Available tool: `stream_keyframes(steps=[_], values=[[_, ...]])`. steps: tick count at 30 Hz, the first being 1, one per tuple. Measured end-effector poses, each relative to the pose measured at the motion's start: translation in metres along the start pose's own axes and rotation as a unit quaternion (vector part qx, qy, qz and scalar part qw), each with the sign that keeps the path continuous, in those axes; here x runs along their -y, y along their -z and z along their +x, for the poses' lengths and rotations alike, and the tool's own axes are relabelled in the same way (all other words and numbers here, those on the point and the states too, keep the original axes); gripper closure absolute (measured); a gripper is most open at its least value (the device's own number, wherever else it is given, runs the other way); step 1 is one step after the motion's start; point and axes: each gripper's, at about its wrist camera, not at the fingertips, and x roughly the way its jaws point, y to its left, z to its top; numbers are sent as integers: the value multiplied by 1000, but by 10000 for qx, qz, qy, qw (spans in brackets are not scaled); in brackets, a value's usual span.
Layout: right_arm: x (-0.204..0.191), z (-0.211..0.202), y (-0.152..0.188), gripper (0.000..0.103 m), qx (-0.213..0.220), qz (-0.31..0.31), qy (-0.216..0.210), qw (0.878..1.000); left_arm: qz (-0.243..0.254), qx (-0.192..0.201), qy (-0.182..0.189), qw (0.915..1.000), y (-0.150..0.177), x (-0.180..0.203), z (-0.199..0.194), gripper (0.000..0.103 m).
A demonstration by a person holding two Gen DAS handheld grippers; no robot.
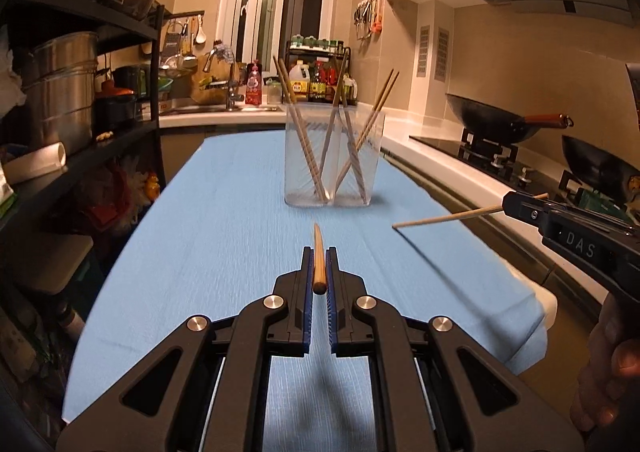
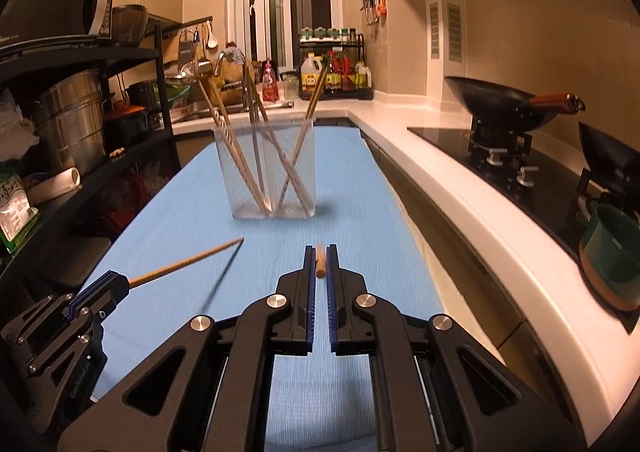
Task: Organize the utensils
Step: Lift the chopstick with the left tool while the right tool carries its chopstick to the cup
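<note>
- Your left gripper (image 1: 319, 256) has its jaws nearly closed, pinching a chopstick (image 1: 319, 258).
- Your right gripper (image 2: 319, 254) likewise clamps a second chopstick (image 2: 319, 262) near the clear holder (image 2: 266, 168).

White letters "DAS" stand on the black body of the right gripper (image 1: 508, 208), at the right edge of the left wrist view. In the right wrist view, "GenRoboAI" runs in pale letters along the black body of the left gripper (image 2: 120, 286), in the lower left of the frame. The yellow label on the oil jug (image 2: 313, 77), on the counter at upper centre, carries print too small to read.
</note>
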Motion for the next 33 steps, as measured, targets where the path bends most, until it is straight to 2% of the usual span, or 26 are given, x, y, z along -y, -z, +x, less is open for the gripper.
stream_keyframes(steps=[9, 17, 22, 27, 33], values=[[9, -11, -47, 98, 324, 74, -28, 9994, 27, 134, -99, 9999, -63, -13, -13, 97], [7, -16, -80, 98, 348, 46, -110, 9993, 58, -50, -47, 10000, -120, -28, -18, 97], [1, -19, -93, 98, 343, -49, -121, 9993, 15, -335, 132, 9994, -142, -33, -15, 97], [1, -17, -106, 98, 276, -31, -194, 9994, -54, -458, 236, 9987, -160, -40, -14, 97], [2, -15, -140, 98, 347, 27, -414, 9985, -90, -485, 355, 9981, -189, -51, -7, 97]])
